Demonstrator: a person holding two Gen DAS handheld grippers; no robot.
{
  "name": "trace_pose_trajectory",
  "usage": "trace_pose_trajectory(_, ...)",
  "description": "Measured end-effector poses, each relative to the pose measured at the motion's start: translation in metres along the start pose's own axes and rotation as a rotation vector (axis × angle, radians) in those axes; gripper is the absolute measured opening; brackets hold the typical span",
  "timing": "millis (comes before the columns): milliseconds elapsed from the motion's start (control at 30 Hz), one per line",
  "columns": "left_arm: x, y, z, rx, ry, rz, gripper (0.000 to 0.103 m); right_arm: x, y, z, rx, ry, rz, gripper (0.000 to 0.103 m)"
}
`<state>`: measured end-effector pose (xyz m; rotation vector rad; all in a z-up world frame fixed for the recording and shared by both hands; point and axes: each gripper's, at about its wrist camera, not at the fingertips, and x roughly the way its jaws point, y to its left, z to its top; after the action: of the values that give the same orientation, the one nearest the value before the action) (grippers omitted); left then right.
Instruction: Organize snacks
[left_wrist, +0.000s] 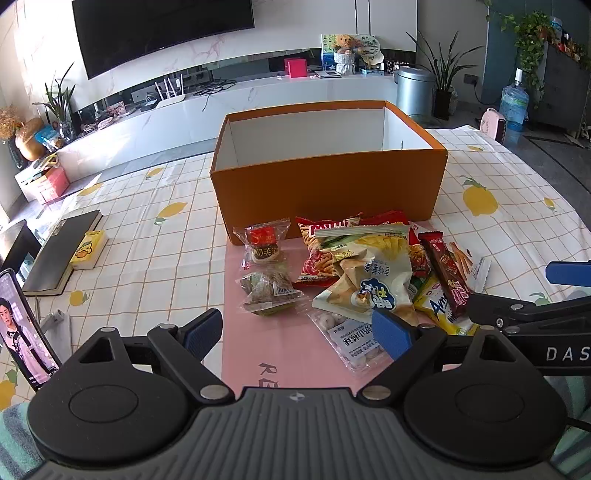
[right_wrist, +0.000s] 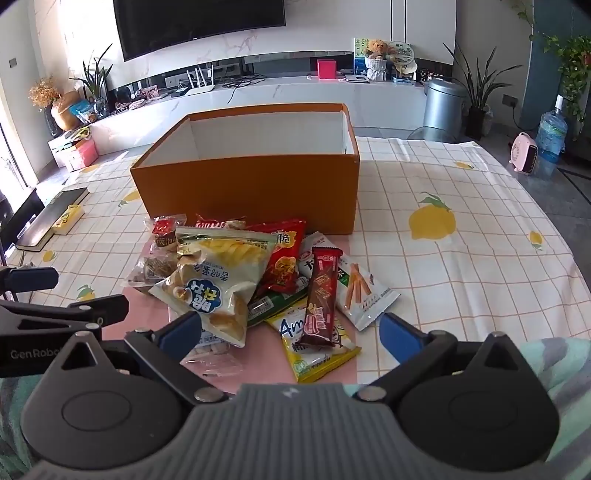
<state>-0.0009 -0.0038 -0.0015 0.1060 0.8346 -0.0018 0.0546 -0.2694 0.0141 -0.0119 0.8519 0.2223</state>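
An open orange box (left_wrist: 328, 184) (right_wrist: 247, 188) with a white inside stands on the lemon-print tablecloth. In front of it lies a pile of snack packets on a pink mat (left_wrist: 280, 343): a white chip bag (left_wrist: 369, 273) (right_wrist: 218, 284), a red bag (left_wrist: 317, 254) (right_wrist: 284, 258), a brown bar (left_wrist: 447, 273) (right_wrist: 321, 299), a yellow packet (right_wrist: 314, 347), a stick-biscuit packet (right_wrist: 358, 288) and small clear-wrapped pastries (left_wrist: 264, 247). My left gripper (left_wrist: 297, 332) is open and empty, just short of the pile. My right gripper (right_wrist: 291, 330) is open and empty, over the yellow packet.
A dark book with a yellow box (left_wrist: 90, 249) lies on the table's left. A phone (left_wrist: 22, 325) stands at the near left. The right gripper's body (left_wrist: 532, 314) shows at the right of the left wrist view. A TV counter is behind.
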Motion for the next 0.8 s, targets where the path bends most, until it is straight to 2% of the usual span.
trace_pose_trajectory(800, -0.0019, -0.0025, 0.0022, 0.009, -0.007, 0.004, 0.103, -0.0008, -0.002, 0.001, 0.002, -0.001, -0.006, 0.099)
